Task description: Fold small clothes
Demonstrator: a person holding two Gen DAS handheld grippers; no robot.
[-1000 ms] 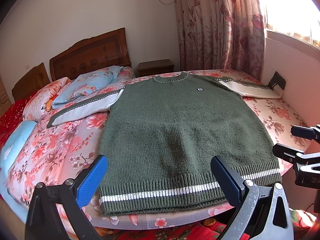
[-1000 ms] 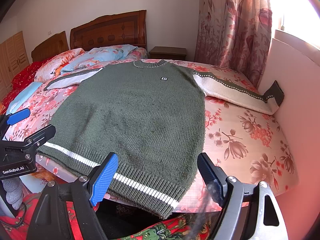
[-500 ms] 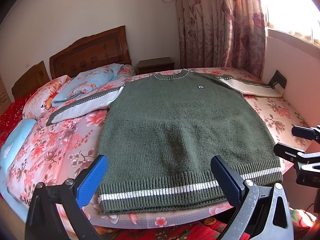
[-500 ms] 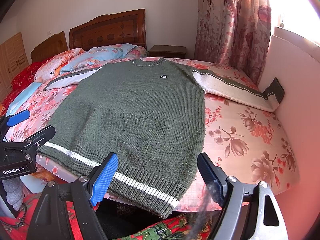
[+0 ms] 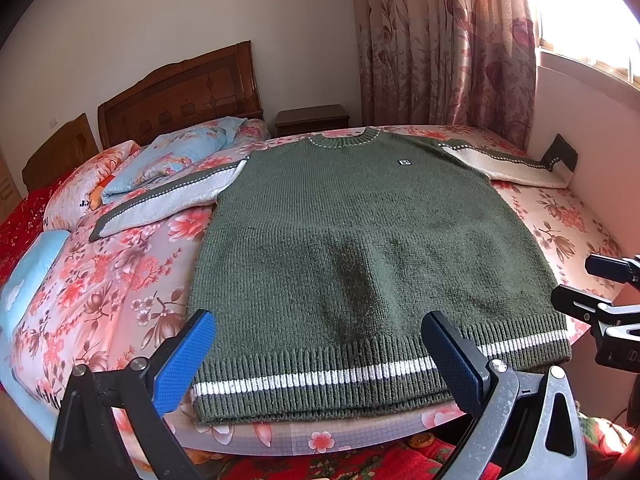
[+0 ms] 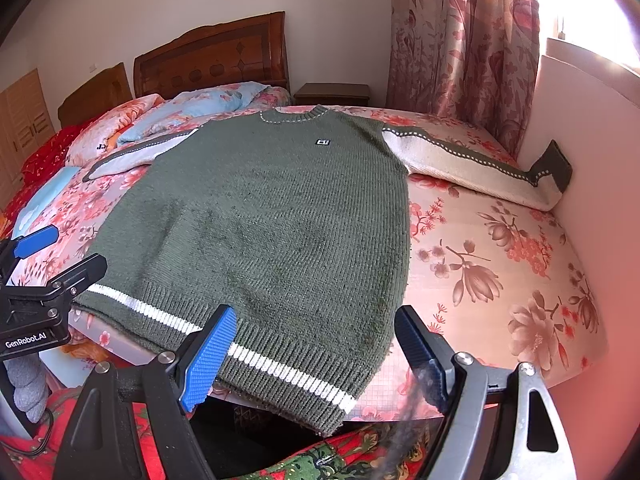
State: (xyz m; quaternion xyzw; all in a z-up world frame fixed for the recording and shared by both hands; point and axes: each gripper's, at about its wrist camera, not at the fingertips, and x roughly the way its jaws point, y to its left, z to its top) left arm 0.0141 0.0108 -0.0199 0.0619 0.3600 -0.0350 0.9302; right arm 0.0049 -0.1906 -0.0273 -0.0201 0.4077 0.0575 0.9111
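Two sets of tongs are hanging at the foot of the bed, and I am seeing both of them spread wide with nothing between their pads. I am looking along the left tongs at the green sweater, which is lying flat and face up on the floral bedsheet, its collar pointing toward the wooden headboard and its ribbed hem with the white stripe sitting at the near edge of the mattress. The left tongs are hovering just short of that hem, apart from it as far as I can judge through the fisheye. The right tongs are hovering near the hem's right corner, also holding nothing. Both sleeves are stretching out sideways: the left sleeve is lying toward the pillows, and the right sleeve is running to the white wall, where its dark cuff is bending upward against it. A small white label is showing on the chest. A nightstand is standing beyond the bed beside the flowered curtain.
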